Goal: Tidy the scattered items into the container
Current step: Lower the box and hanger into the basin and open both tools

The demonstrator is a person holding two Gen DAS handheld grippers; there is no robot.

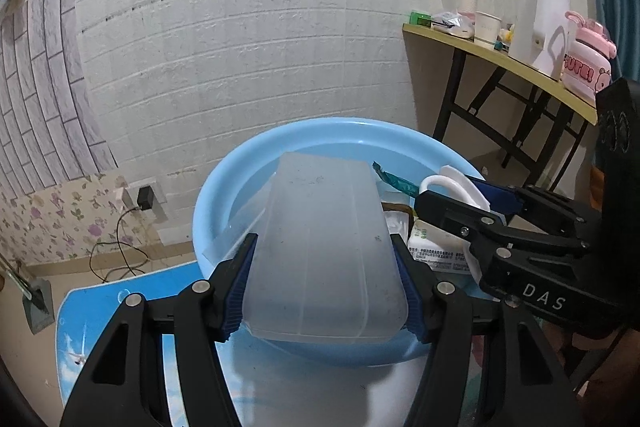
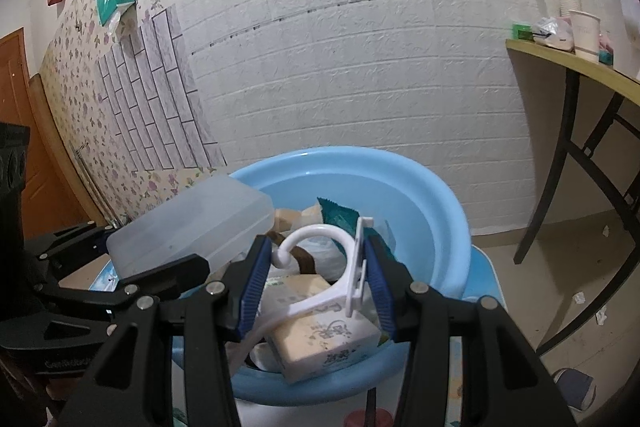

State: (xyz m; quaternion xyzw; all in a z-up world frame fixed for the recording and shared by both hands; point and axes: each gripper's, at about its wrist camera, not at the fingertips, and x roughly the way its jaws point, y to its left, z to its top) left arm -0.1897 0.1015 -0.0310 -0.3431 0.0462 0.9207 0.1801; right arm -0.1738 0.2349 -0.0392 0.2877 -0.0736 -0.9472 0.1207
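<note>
My left gripper (image 1: 323,267) is shut on a translucent plastic box (image 1: 320,227), held tilted over the near rim of a light blue basin (image 1: 244,167). Beside it on the right, my right gripper (image 1: 464,193) carries a white plastic hook (image 1: 454,183). In the right wrist view the right gripper (image 2: 318,267) is shut on the white hook (image 2: 357,259) above the basin (image 2: 424,195). The box (image 2: 192,223) and left gripper (image 2: 132,253) are at the left. Inside the basin lie a tissue pack (image 2: 320,341), a green wrapper (image 2: 340,217) and brown items.
The basin rests on a blue printed surface (image 1: 92,327). A folding table (image 1: 532,75) at the right carries a white kettle (image 1: 540,23), paper cups and a pink box. A charger (image 1: 145,198) is plugged into the wall at the left. Scraps lie on the floor (image 2: 576,267).
</note>
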